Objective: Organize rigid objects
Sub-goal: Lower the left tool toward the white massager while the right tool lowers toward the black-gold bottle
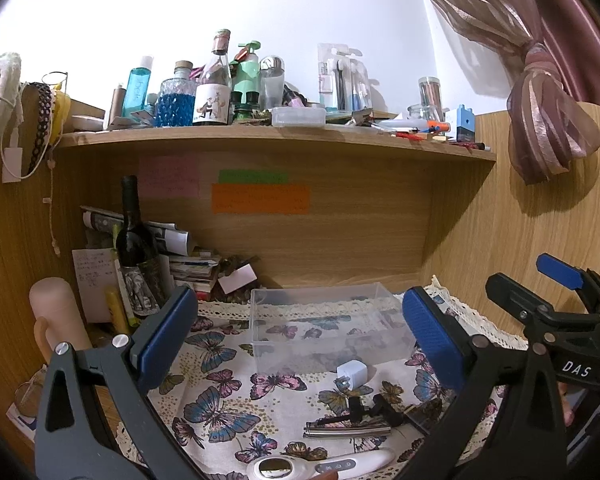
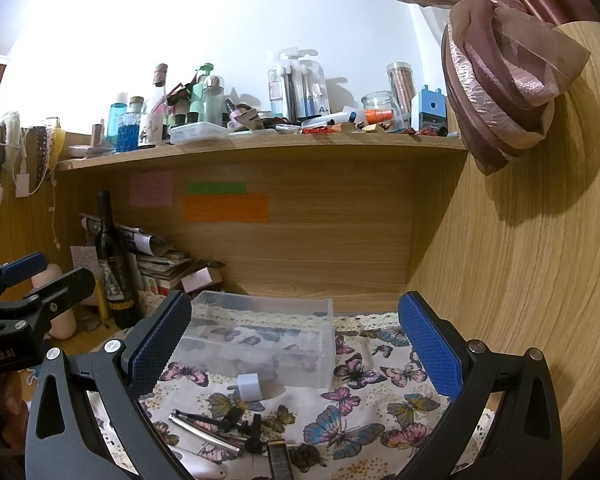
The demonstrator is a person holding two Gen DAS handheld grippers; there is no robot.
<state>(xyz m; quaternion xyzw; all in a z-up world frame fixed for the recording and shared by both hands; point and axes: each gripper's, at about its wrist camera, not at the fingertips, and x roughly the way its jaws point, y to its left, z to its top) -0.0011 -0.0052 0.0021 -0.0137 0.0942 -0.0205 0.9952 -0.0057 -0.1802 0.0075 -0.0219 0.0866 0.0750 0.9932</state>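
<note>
A clear plastic box (image 1: pixel 328 326) (image 2: pixel 260 340) stands empty on the butterfly cloth (image 1: pixel 220 408) (image 2: pixel 360 420). In front of it lie a white plug adapter (image 1: pixel 352 373) (image 2: pixel 249 387), a silver metal clip (image 1: pixel 346 431) (image 2: pixel 208 434), a small black part (image 1: pixel 384 408) (image 2: pixel 252 426) and a white handheld device (image 1: pixel 320 466). My left gripper (image 1: pixel 300 332) is open and empty above the cloth, near the box. My right gripper (image 2: pixel 296 344) is open and empty, to the right of the left one.
A dark wine bottle (image 1: pixel 134 252) (image 2: pixel 114 264), stacked papers (image 1: pixel 188 264) and a pink tumbler (image 1: pixel 56 316) crowd the left corner. A shelf (image 1: pixel 276 136) above holds several bottles and jars. A wooden side panel (image 2: pixel 520 280) and tied curtain (image 1: pixel 548 120) are right.
</note>
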